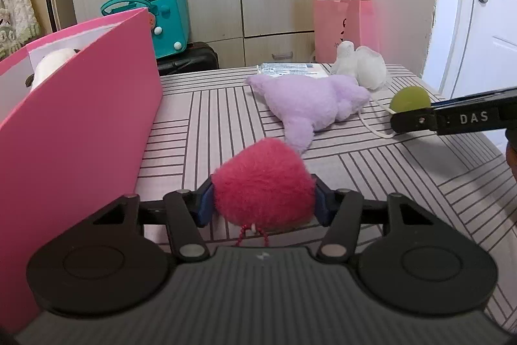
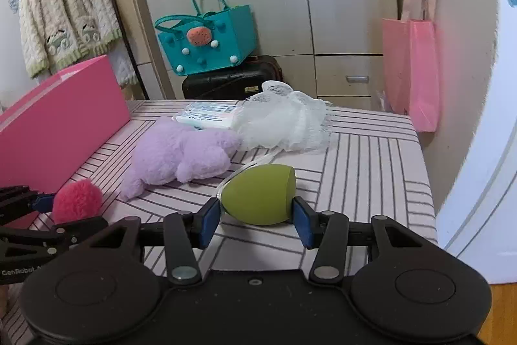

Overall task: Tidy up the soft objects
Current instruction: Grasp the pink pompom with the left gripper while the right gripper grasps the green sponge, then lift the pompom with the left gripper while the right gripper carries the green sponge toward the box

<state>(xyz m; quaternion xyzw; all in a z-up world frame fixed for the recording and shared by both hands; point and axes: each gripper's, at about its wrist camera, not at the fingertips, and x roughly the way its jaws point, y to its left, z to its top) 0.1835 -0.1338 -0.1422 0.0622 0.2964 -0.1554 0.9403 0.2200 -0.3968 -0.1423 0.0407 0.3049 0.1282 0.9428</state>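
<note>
The pink box (image 1: 74, 118) left of the left tool (image 1: 263, 202) runs off the frame edge, and its wall hides most of a white plush (image 1: 51, 67) inside. The packet (image 2: 206, 113) ahead of the right tool (image 2: 257, 220) has print too small to read.

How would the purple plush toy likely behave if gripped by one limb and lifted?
The purple plush toy lies slumped flat on the striped cover, so it probably droops. Its fuzzy pile likely resists slipping. It looks stuffed and probably light.
</note>
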